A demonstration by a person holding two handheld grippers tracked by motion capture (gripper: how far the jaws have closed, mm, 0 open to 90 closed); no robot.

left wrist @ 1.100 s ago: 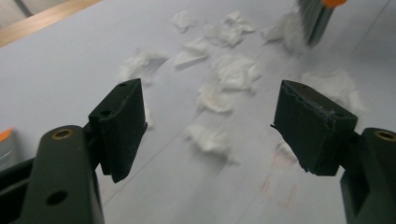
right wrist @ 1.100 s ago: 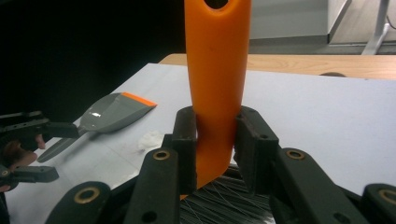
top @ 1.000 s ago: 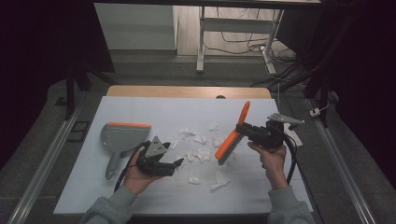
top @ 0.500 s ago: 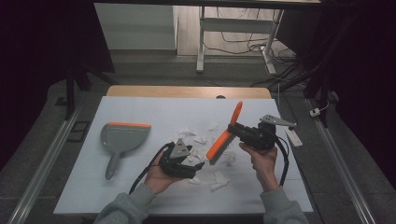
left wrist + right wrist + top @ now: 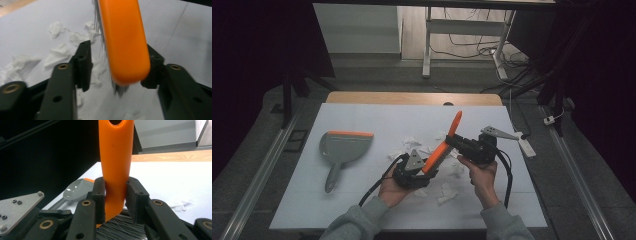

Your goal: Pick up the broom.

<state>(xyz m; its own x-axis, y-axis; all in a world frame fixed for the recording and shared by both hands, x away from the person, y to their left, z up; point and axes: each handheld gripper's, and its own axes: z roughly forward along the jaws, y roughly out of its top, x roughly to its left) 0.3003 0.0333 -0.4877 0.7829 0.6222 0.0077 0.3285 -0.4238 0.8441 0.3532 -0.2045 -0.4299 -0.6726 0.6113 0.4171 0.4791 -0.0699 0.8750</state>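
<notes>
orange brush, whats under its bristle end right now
Under the orange brush, the left gripper view shows crumpled paper scraps on the white table. Its orange back hides most bristles and whatever lies directly beneath; dark tips poke out below.

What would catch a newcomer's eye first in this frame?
The orange brush, mid-table, held in the right hand-held gripper with its head between the left hand-held gripper's jaws, which have just been closing. Around it lie white paper scraps; a grey dustpan sits to the left.
</notes>
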